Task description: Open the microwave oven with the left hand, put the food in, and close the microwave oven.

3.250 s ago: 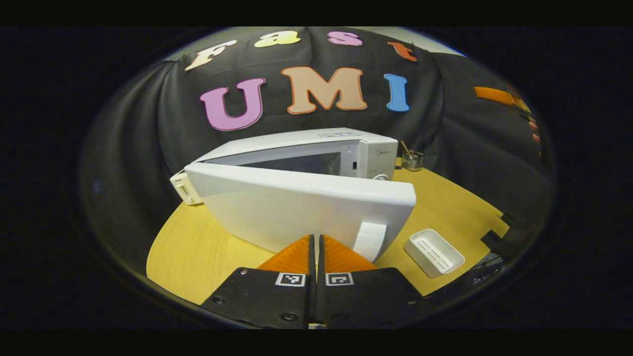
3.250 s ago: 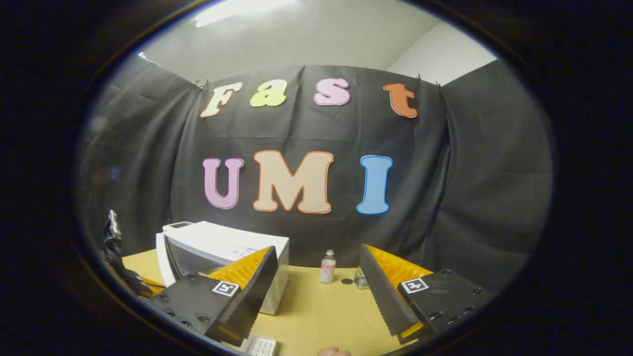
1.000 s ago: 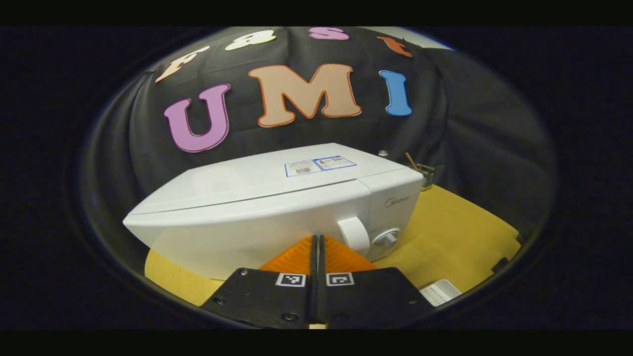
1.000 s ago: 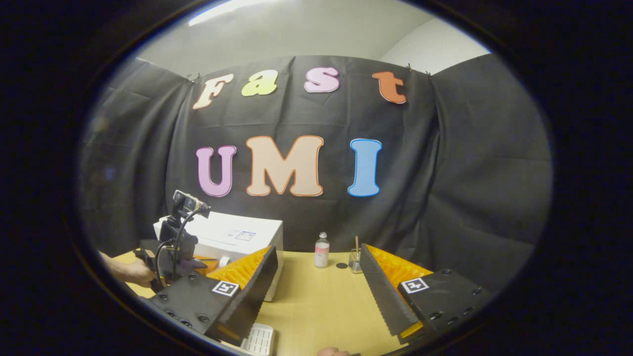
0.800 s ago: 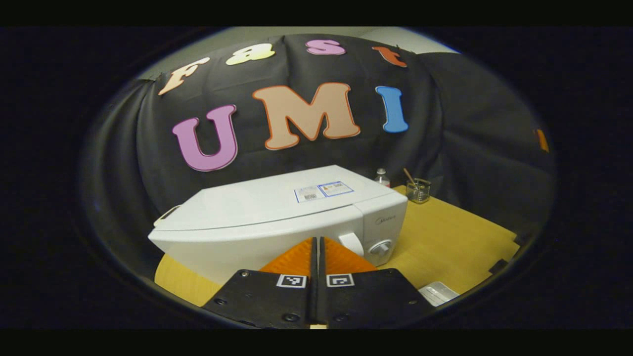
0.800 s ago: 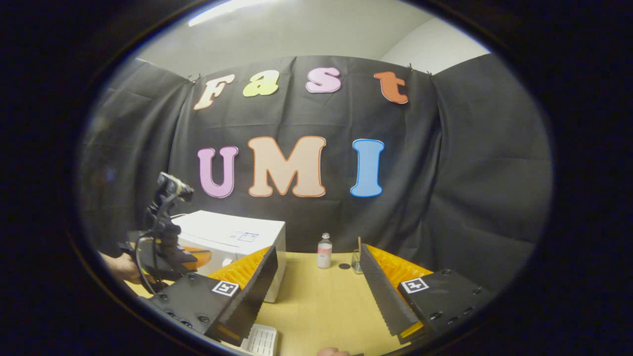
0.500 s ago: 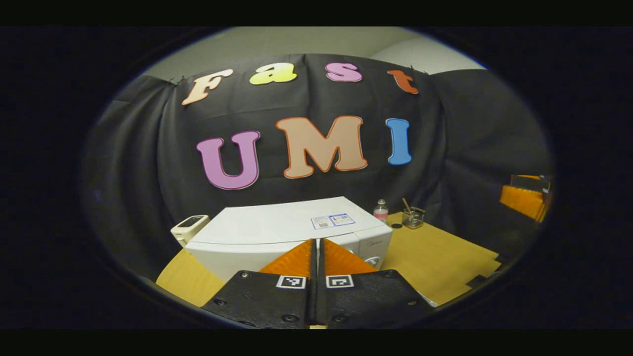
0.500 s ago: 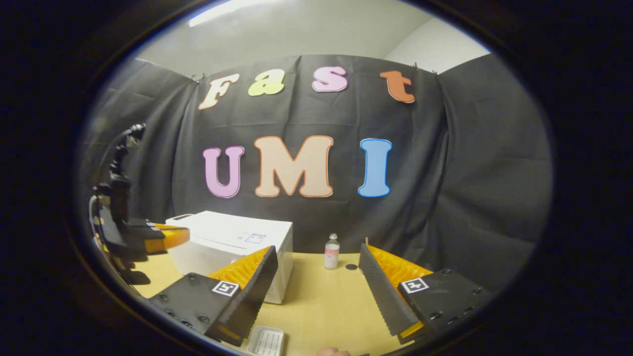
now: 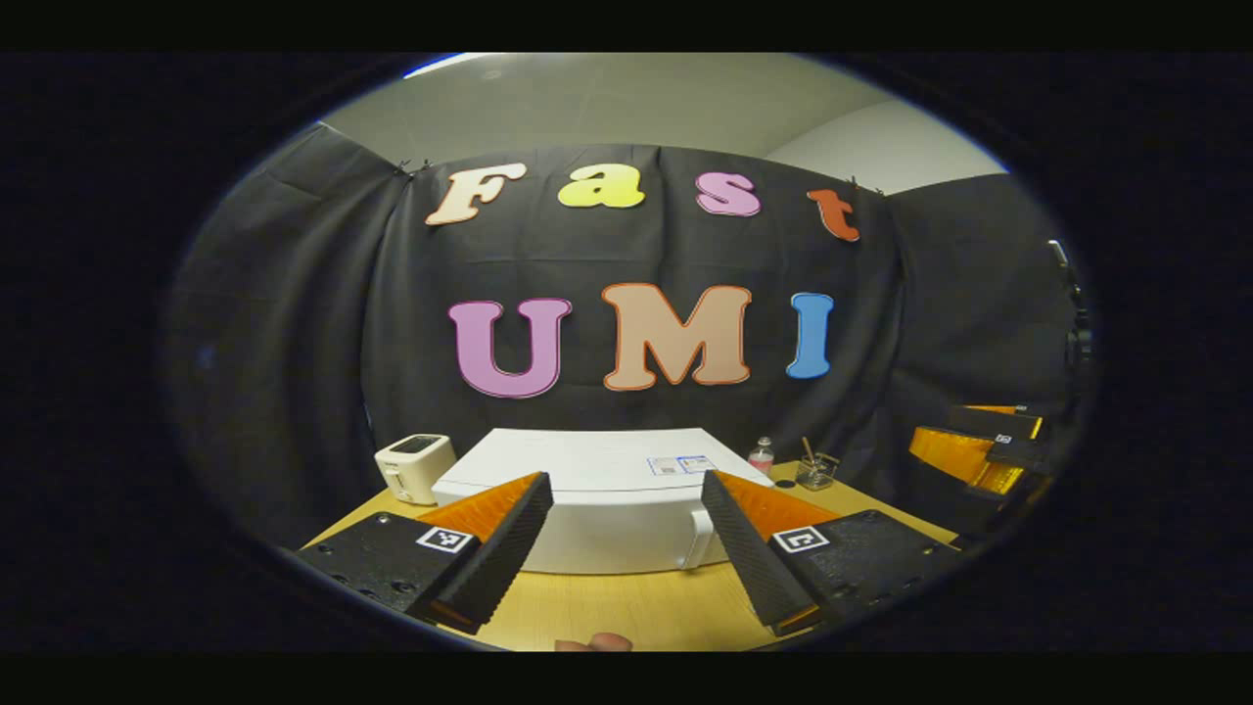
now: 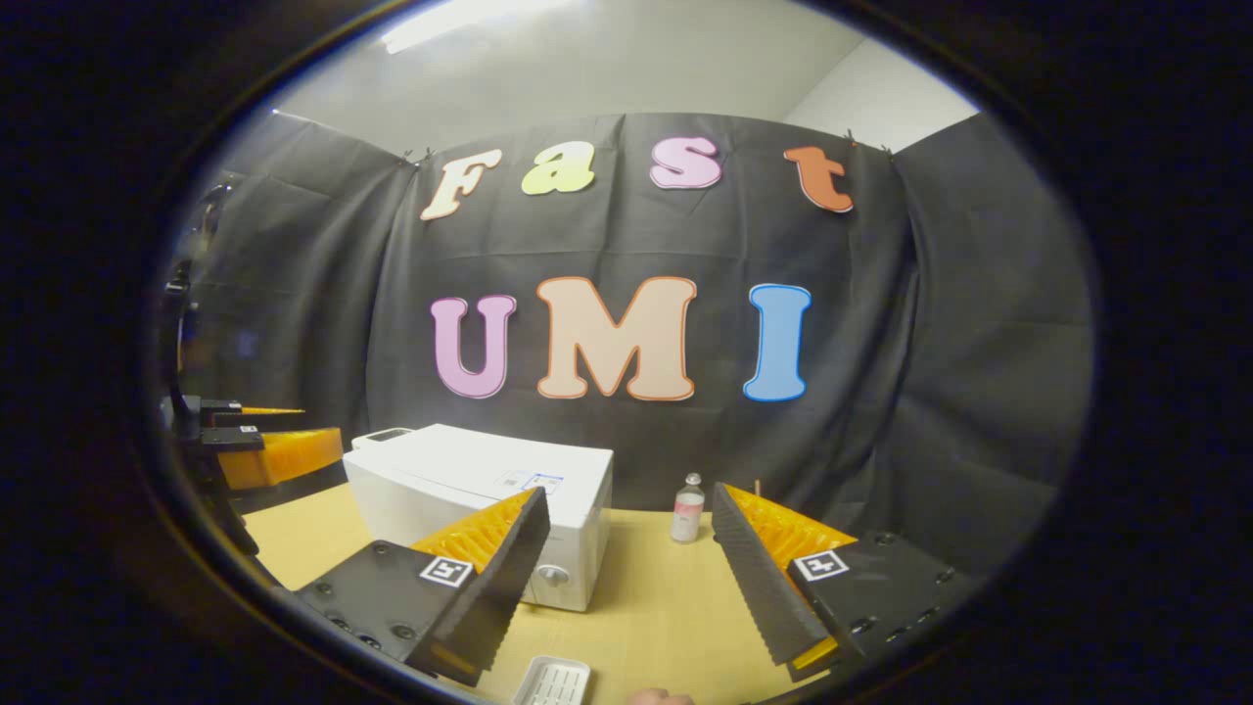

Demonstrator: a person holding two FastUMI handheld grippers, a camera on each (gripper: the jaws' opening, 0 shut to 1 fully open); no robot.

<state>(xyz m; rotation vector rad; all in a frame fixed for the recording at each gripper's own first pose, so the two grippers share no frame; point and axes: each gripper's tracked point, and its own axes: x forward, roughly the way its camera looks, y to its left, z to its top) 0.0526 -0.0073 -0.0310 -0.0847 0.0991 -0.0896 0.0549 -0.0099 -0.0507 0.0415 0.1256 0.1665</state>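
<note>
The white microwave (image 9: pixel 607 494) stands on the wooden table (image 9: pixel 626 612) with its door closed; the door handle (image 9: pixel 697 539) is on its right side. My left gripper (image 9: pixel 626 485) hangs open in front of it, clear of the door, with nothing between the fingers. In the right gripper view the microwave (image 10: pixel 480 494) sits left of centre, its knob (image 10: pixel 553 576) facing me. My right gripper (image 10: pixel 629 494) is open and empty, to the right of the microwave. The left gripper (image 10: pixel 315 429) shows at the far left there. No food is visible outside the microwave.
A small white appliance (image 9: pixel 413 465) stands left of the microwave. A small bottle (image 10: pixel 688 509) and a glass with a stick (image 9: pixel 814 472) stand at the back right. A white ribbed tray (image 10: pixel 553 681) lies at the table's near edge. The right gripper (image 9: pixel 930 429) is at the far right.
The microwave door, ajar 3.2 s ago, was pushed closed by the shut left gripper. That gripper has since pulled back, risen and opened. The right gripper stayed open, barely moving.
</note>
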